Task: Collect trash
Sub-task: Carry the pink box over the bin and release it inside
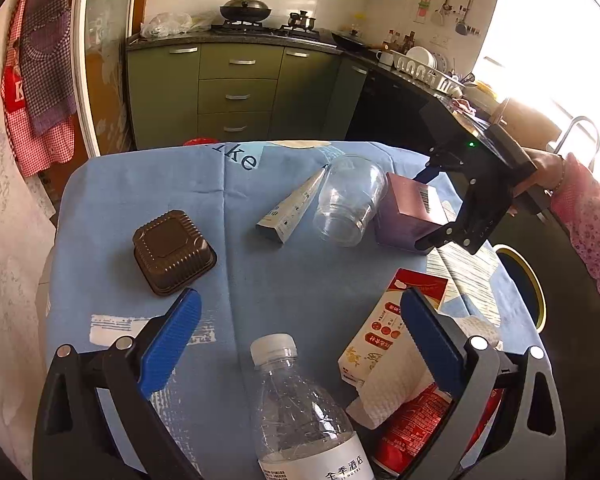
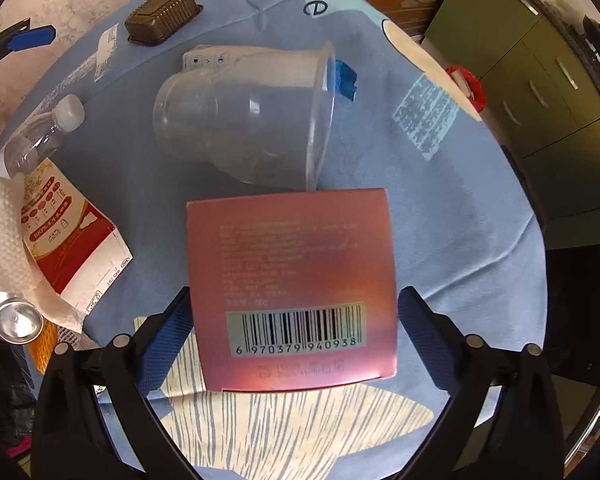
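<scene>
Straddling the pink box (image 2: 292,288) with our right gripper (image 2: 296,332), we keep the jaws spread wide, pads either side and not pressing it. The box sits on the blue tablecloth (image 2: 440,220), its barcode face up — 6 970379 940938 — with the barcode end toward us. A clear cup (image 2: 244,120) lies on its side just beyond, rim touching the box. Our left gripper (image 1: 300,332) is released too, over a water bottle (image 1: 300,412) — its label includes "HOTEL".
</scene>
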Available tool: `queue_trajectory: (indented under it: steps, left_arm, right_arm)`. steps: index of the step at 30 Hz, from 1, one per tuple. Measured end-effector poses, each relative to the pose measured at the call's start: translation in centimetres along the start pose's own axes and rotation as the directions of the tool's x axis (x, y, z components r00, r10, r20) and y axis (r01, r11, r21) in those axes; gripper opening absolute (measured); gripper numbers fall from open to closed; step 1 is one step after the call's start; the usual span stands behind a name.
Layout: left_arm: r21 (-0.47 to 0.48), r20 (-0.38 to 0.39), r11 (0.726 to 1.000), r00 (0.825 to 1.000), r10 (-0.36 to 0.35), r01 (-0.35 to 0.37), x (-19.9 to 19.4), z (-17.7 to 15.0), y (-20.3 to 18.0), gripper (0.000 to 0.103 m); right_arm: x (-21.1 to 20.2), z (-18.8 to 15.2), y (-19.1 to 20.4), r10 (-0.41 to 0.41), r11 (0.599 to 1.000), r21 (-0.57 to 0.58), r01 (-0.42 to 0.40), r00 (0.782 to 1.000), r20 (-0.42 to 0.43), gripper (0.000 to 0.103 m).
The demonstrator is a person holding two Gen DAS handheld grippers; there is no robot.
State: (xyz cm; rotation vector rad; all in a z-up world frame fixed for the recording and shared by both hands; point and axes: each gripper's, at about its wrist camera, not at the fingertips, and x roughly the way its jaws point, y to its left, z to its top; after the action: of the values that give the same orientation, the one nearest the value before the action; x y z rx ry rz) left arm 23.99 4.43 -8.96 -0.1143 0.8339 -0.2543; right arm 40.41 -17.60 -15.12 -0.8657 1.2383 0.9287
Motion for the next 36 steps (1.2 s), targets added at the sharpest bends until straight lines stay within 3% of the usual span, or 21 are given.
queue_trajectory:
  steps: [3, 11, 16, 19, 23, 29, 31, 36]
  left_arm:
    - [-0.002, -0.001, 1.000, 1.000, -0.001, 0.001, 0.0, 0.0, 0.0, 0.098]
    - [-0.001, -0.007, 1.000, 1.000, 0.002, -0.002, 0.1, -0.2, -0.2, 0.098]
    - [0.019, -0.002, 1.000, 1.000, -0.018, 0.018, -0.2, -0.3, -1.0, 0.098]
    - [0.043, 0.003, 0.998, 0.999, -0.040, 0.040, -0.6, -0.4, -1.8, 0.098]
    - [0.078, 0.002, 0.994, 0.997, -0.073, 0.073, -0.8, -0.8, -3.3, 0.098]
    - [0.130, -0.018, 0.985, 0.993, -0.115, 0.117, -0.7, -1.3, -5.6, 0.098]
    - [0.139, -0.018, 0.981, 0.990, -0.138, 0.139, -0.8, -1.4, -6.0, 0.098]
    - [0.144, -0.007, 0.977, 0.987, -0.159, 0.158, -1.2, -1.3, -6.1, 0.098]
  right_arm:
    - [0.2, 0.0, -0.4, 0.013, 1.000, 0.025, -0.013, 1.000, 0.017, 0.074]
    - [-0.9, -2.7, -0.4, -0.020, 0.990, 0.142, 0.009, 0.997, 0.075, 0.074]
    - [-4.2, -7.9, 1.0, -0.093, 0.959, 0.278, 0.048, 0.984, 0.151, 0.074]
    - [-6.7, -12.8, 2.7, -0.152, 0.913, 0.403, 0.069, 0.973, 0.176, 0.074]
    - [-8.7, -20.5, 4.9, -0.234, 0.781, 0.613, 0.115, 0.965, 0.116, 0.074]
    - [-6.9, -33.1, 5.6, -0.225, 0.490, 0.864, 0.114, 0.974, 0.000, 0.074]
    - [-6.1, -35.5, 5.2, -0.207, 0.408, 0.907, 0.102, 0.978, -0.017, 0.074]
    - [-5.5, -37.1, 4.0, -0.212, 0.332, 0.941, 0.068, 0.977, 0.004, 0.076]
